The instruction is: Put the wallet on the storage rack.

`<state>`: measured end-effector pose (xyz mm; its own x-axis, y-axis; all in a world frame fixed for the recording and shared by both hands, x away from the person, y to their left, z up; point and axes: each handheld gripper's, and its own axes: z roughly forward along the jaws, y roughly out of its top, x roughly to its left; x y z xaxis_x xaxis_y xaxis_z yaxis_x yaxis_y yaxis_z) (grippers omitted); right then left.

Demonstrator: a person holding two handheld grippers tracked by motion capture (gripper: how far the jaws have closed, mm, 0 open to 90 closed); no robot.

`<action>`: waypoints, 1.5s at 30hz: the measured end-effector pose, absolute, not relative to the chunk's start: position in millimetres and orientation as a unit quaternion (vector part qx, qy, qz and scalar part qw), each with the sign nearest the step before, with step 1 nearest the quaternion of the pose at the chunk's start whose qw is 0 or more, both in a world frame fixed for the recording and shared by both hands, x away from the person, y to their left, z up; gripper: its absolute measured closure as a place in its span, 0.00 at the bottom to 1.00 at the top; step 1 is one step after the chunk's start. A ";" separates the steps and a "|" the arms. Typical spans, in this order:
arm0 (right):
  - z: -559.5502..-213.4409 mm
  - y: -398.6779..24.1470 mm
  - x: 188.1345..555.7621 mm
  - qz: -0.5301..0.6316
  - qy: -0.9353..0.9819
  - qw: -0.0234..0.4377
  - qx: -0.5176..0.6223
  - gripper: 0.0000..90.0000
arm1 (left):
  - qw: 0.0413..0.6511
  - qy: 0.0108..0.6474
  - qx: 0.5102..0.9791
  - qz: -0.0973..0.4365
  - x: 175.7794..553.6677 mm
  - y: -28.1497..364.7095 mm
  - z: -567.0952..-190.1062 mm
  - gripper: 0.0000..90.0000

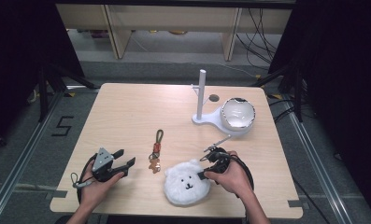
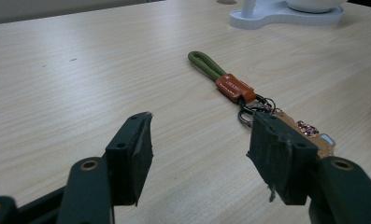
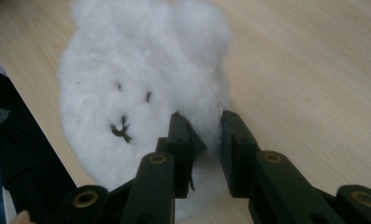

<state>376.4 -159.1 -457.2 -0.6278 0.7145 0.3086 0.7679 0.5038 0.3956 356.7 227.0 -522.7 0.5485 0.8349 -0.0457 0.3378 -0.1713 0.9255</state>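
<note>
A white fluffy bear-face plush lies near the table's front edge, right of centre. My right gripper is at its right edge; in the right gripper view the jaws stand narrow with the plush's fur pinched between them. A keychain with an olive loop, an orange tab and a charm lies mid-table. My left gripper rests open just left of it. In the left gripper view the wide-open gripper has bare wood between its jaws, and the keychain runs behind the right jaw.
A white stand with an upright pole and side pegs sits at the back right, with a white bowl on its base. The stand's base shows far off in the left gripper view. Bare wood covers the table's left and middle.
</note>
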 end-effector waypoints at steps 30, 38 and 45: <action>-419.0 -212.3 359.8 -0.408 -0.797 -0.061 -0.441 0.86 | 0.489 0.404 0.730 0.255 355.6 225.2 -522.0 0.44; -414.5 -219.8 358.0 -0.425 -0.782 -0.078 -0.449 0.86 | 0.496 0.405 0.725 0.254 356.0 225.6 -522.7 0.44; -414.2 -226.6 356.5 -0.433 -0.773 -0.091 -0.455 0.86 | 0.496 0.406 0.725 0.252 356.4 225.4 -522.8 0.44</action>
<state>356.5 -226.6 -414.2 -0.5690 0.7825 0.2529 0.6247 0.2114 0.7517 356.4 225.4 -522.8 0.5440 0.8383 -0.0379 0.3387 -0.1780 0.9239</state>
